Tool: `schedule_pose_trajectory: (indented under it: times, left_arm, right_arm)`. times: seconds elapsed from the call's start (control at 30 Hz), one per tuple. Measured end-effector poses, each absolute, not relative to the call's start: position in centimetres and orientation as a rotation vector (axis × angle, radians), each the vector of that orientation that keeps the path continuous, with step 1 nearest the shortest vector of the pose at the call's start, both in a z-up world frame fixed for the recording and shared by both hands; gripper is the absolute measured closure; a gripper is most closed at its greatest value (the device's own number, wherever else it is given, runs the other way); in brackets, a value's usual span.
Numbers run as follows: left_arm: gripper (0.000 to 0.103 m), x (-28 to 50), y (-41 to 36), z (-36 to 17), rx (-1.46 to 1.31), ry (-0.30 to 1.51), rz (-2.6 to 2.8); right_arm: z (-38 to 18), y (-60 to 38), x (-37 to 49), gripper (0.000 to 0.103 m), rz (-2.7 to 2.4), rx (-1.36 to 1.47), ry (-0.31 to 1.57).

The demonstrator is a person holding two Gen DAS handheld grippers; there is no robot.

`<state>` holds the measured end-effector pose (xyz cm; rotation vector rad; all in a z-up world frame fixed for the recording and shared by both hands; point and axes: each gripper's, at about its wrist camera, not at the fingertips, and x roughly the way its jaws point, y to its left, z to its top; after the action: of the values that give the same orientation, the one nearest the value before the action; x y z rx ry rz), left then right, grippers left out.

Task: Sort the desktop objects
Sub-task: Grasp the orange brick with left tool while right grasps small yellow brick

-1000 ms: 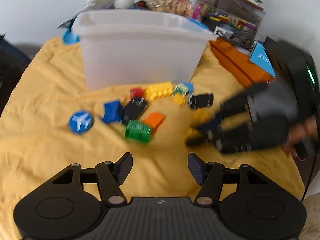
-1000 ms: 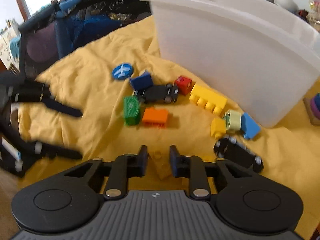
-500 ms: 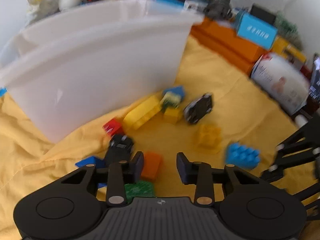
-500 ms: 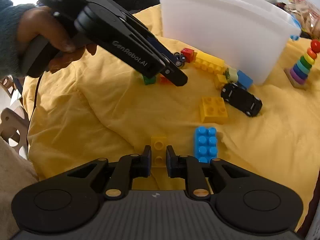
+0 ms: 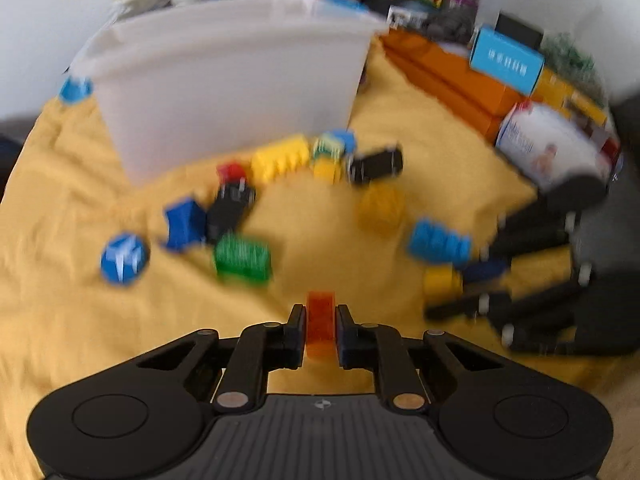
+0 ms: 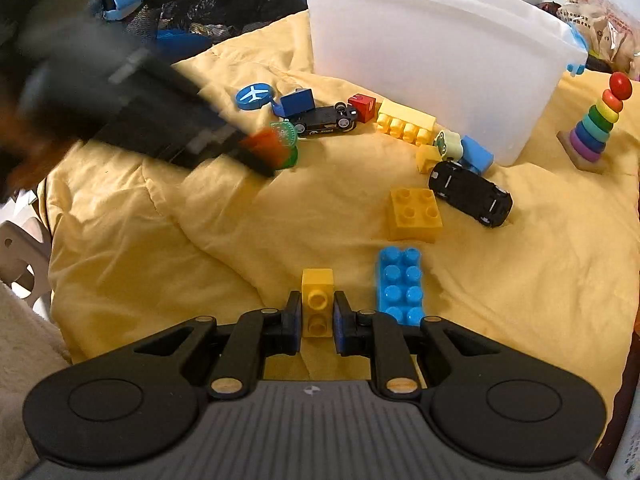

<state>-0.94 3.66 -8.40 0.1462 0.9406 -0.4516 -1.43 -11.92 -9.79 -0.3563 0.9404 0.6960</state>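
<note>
My left gripper (image 5: 320,326) is shut on an orange brick (image 5: 320,322) and holds it above the yellow cloth; it shows blurred in the right wrist view (image 6: 264,152). My right gripper (image 6: 317,314) is shut on a small yellow brick (image 6: 317,300), also seen in the left wrist view (image 5: 442,280). A blue brick (image 6: 400,284) and a yellow square brick (image 6: 414,214) lie just ahead of it. A white bin (image 6: 432,52) stands at the back. Bricks and two black toy cars (image 6: 470,192) lie in front of it.
A green brick (image 5: 242,256), a dark blue block (image 5: 184,224) and a blue plane disc (image 5: 123,258) lie left. A rainbow ring stacker (image 6: 598,124) stands at the right. Orange boxes (image 5: 448,80) and clutter line the back right.
My left gripper has shut on the orange brick and lifted it away from the pile. My right gripper still holds the small yellow brick and has barely moved.
</note>
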Motion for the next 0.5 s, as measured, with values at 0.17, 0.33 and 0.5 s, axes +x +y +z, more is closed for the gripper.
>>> schedule_pose_trajectory:
  times: [0.17,0.33,0.5]
  left_arm:
    - [0.064,-2.6,3.6,-9.1,0.185,0.941,-0.395]
    - [0.062,-3.7,4.1,-8.4,0.128,0.915,-0.364]
    - [0.062,-4.3,3.4,-6.7,0.199,0.808,-0.310]
  right_arm:
    - [-9.7,-11.0,-1.4,0.085,0.713,-0.389,0.927]
    - [-9.9,-10.4,-1.2,0.083,0.726,-0.423,0.919]
    - [-9.7,-10.9,-0.9,0.079,0.708,-0.385,0.907]
